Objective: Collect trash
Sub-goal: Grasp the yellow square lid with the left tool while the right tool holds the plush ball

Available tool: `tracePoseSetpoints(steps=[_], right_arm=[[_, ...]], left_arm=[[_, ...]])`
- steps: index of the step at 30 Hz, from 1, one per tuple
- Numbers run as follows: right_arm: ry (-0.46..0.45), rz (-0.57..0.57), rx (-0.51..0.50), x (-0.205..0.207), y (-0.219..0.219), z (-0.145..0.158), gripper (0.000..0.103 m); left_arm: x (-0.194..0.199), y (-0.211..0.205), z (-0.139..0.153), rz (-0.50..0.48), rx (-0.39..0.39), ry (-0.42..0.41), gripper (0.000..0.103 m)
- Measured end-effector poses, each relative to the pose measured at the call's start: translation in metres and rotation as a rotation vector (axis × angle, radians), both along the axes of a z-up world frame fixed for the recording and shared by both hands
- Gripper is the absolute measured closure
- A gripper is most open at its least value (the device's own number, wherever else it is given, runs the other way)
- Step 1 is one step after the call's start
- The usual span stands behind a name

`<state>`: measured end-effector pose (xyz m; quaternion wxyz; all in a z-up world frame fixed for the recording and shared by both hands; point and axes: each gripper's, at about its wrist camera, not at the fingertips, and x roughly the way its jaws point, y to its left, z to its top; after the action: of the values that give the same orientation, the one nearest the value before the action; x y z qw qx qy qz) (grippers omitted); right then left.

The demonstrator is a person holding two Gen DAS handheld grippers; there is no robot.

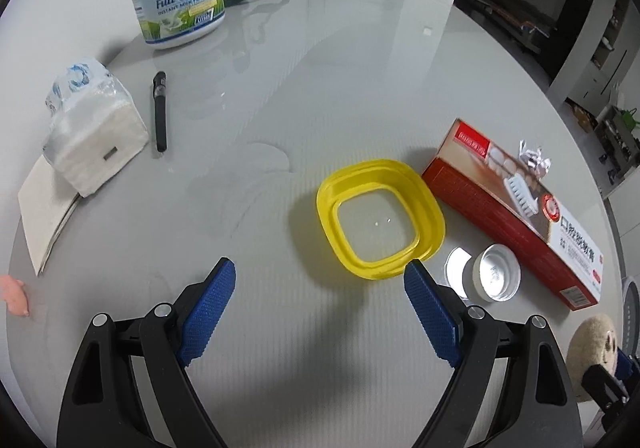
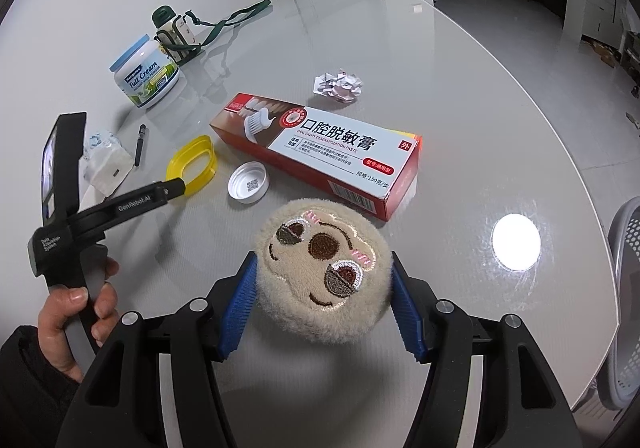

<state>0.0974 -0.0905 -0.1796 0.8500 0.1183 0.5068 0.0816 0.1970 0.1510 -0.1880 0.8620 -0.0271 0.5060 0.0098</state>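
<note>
Glossy grey table [image 1: 320, 96]. Left wrist view: left gripper [image 1: 320, 280] spread wide, empty, before yellow ring [image 1: 434, 216]; light, stiff, pinch rim. Right wrist view: right gripper [image 2: 322, 280] clamps soft plush face [image 2: 320, 268]; crumpled paper [image 2: 339, 85] beyond toothpaste box [image 2: 320, 152].

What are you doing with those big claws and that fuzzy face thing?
A person is tidying a grey table with a claw in each hand. The right gripper is squeezing a round plush toy with a stitched face. The left gripper is open and holds nothing, hanging just short of a yellow plastic ring. A crumpled paper ball, a white cap and a toothpaste box lie on the table.
</note>
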Motion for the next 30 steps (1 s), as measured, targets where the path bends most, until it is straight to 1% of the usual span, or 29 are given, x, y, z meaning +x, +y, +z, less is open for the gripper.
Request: tracePoseSetpoints(steps=[6, 12, 17, 26, 27, 29, 30], right_arm=[[-0.003, -0.001, 0.000, 0.001, 0.001, 0.001, 0.043], [-0.003, -0.003, -0.001, 0.001, 0.002, 0.002, 0.043], [0.001, -0.013, 0.000, 0.002, 0.001, 0.002, 0.043], [0.005, -0.032, 0.000, 0.001, -0.004, 0.000, 0.043], [0.004, -0.034, 0.000, 0.001, -0.004, 0.000, 0.043], [0.003, -0.036, 0.001, 0.001, -0.005, 0.001, 0.043], [0.003, -0.036, 0.002, 0.000, -0.005, 0.001, 0.043]], left_arm=[[-0.003, -0.011, 0.007, -0.025, -0.045, -0.012, 0.018], [0.007, -0.027, 0.004, -0.045, -0.071, -0.005, 0.018], [0.021, -0.034, -0.005, -0.040, -0.078, 0.019, 0.018], [0.035, -0.035, -0.017, -0.024, -0.061, 0.026, 0.018], [0.035, -0.034, -0.017, -0.021, -0.061, 0.023, 0.019], [0.036, -0.033, -0.017, -0.020, -0.055, 0.020, 0.024], [0.036, -0.033, -0.016, -0.023, -0.042, 0.017, 0.030]])
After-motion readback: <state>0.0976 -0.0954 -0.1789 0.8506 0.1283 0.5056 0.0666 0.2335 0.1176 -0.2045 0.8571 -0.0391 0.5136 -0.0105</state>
